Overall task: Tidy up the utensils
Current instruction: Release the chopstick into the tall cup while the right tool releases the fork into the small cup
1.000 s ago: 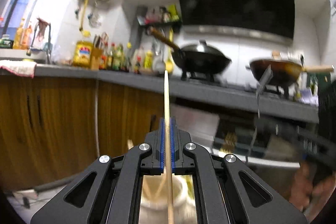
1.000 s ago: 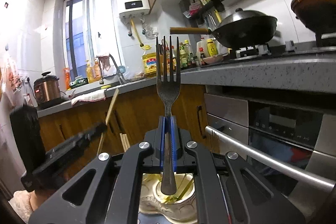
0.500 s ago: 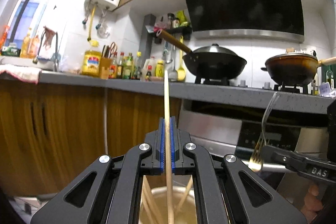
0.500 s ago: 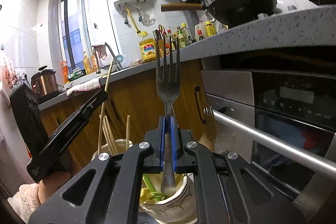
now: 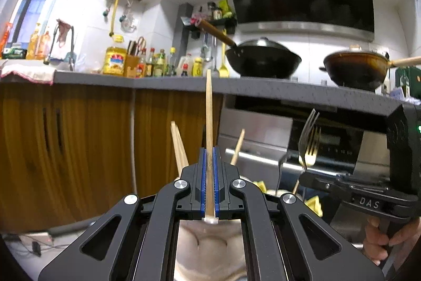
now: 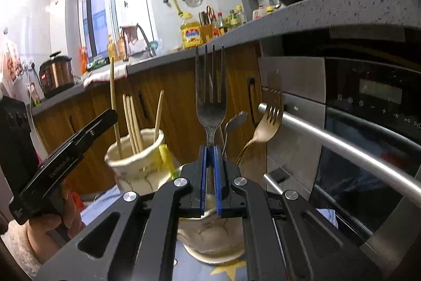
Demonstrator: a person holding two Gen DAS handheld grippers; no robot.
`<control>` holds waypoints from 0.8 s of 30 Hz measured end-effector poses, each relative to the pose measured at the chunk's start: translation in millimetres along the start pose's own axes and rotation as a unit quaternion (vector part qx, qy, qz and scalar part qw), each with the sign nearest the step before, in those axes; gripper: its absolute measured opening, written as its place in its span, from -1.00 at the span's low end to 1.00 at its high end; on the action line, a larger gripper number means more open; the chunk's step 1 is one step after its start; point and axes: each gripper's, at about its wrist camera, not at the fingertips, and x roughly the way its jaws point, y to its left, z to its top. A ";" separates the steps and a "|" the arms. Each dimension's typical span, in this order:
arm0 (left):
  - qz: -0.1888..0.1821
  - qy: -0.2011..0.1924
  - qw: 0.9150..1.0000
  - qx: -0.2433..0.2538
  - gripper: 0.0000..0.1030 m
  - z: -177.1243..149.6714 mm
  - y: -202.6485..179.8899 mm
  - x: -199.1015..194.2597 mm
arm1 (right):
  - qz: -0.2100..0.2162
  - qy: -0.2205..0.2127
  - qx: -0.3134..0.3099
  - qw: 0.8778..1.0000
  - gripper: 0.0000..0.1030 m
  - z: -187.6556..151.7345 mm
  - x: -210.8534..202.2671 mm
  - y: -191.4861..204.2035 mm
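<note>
The left gripper [image 5: 209,185] has its blue-padded jaws pinched tight on a pale wooden chopstick [image 5: 209,123], which stands upright with its lower end just past the pads, over a cream ceramic cup [image 6: 136,149]. That cup already holds several more wooden chopsticks [image 6: 133,120] leaning against its rim. Just to its right, the right gripper [image 6: 210,175] is closed hard on the handle of a dark steel fork [image 6: 210,96], tines up, above a second cream crackle-glazed cup [image 6: 210,238]. A brass-coloured fork [image 6: 267,123] and a silver spoon [image 6: 235,121] lean out of that second cup, close beside the held fork.

Both cups sit on a blue cloth with a yellow star [image 6: 226,270]. Behind them runs a wall of brown wooden cabinets [image 5: 79,149] under a grey speckled counter [image 5: 263,90], and the built-in oven's steel bar handle [image 6: 342,146] juts out near the right gripper. On the hob stand a black wok [image 5: 263,61] and a brown pan [image 5: 355,67].
</note>
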 end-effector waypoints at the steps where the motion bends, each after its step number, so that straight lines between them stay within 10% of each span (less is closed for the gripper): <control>1: 0.002 0.006 1.000 0.003 -0.90 -2.1 0.0 0.3 | -0.002 0.003 -0.003 1.000 -0.90 -1.2 1.5 1.2; 20: 0.001 0.030 0.999 0.013 -0.74 -11.0 2.2 0.9 | 0.000 0.036 0.004 0.999 -0.84 -11.1 8.8 0.0; 24: 0.000 0.016 1.000 0.002 -0.53 -4.8 5.2 -13.2 | 0.000 0.020 0.003 1.000 -0.42 -9.7 -5.4 2.5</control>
